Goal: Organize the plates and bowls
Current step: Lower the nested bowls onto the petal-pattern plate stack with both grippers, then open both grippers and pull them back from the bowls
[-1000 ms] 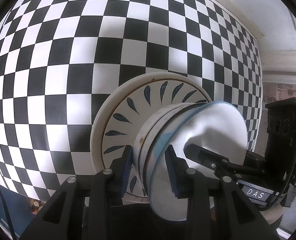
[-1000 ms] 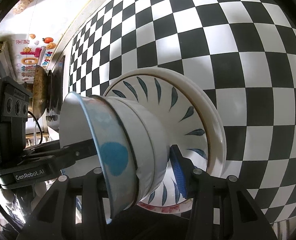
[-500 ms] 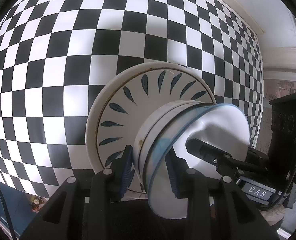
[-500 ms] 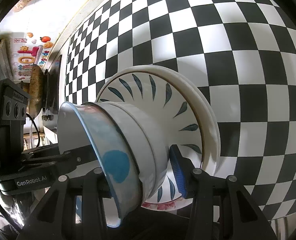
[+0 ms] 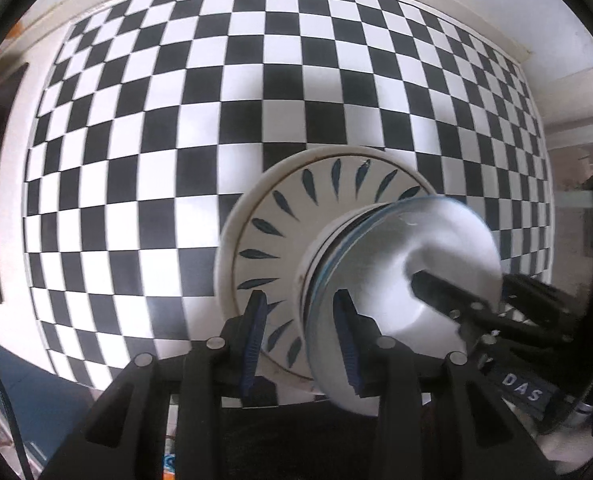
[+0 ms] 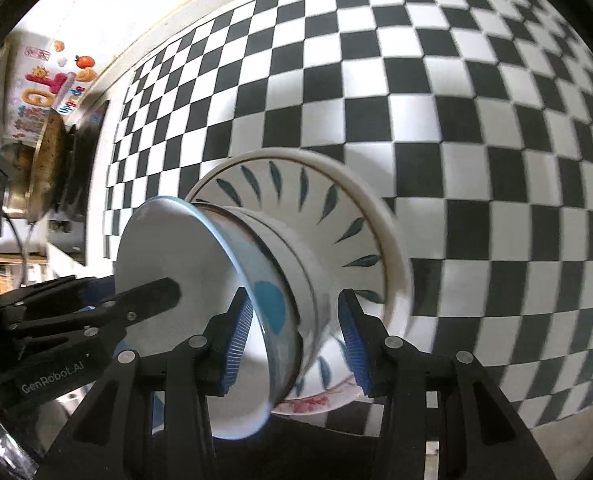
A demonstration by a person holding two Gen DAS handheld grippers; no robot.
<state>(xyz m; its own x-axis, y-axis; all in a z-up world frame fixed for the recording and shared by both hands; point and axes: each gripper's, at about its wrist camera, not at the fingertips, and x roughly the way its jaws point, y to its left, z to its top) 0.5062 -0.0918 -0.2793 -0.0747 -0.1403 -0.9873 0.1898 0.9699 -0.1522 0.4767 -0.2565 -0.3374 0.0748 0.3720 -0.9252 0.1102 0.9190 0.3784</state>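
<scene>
A stack of two nested bowls sits on a white plate with blue leaf marks (image 5: 280,208) (image 6: 336,208) on the checkered table. The top bowl (image 5: 400,280) (image 6: 184,264) is white with a blue rim; the white bowl under it (image 6: 296,264) is partly hidden. My left gripper (image 5: 298,332) straddles the near rim of the bowl stack, pads apart. My right gripper (image 6: 296,332) straddles the opposite rim, with gaps at both pads. One finger of each gripper reaches inside the top bowl.
The black and white checkered tablecloth (image 5: 176,120) covers the table. A wall edge runs along the far side. A dark appliance and a metal pan (image 6: 44,168) stand at the table's left end in the right wrist view.
Both cameras have pulled back and up, showing more table. Both grippers' pads have opened wider around the bowl rims. The stack stays on the plate.
</scene>
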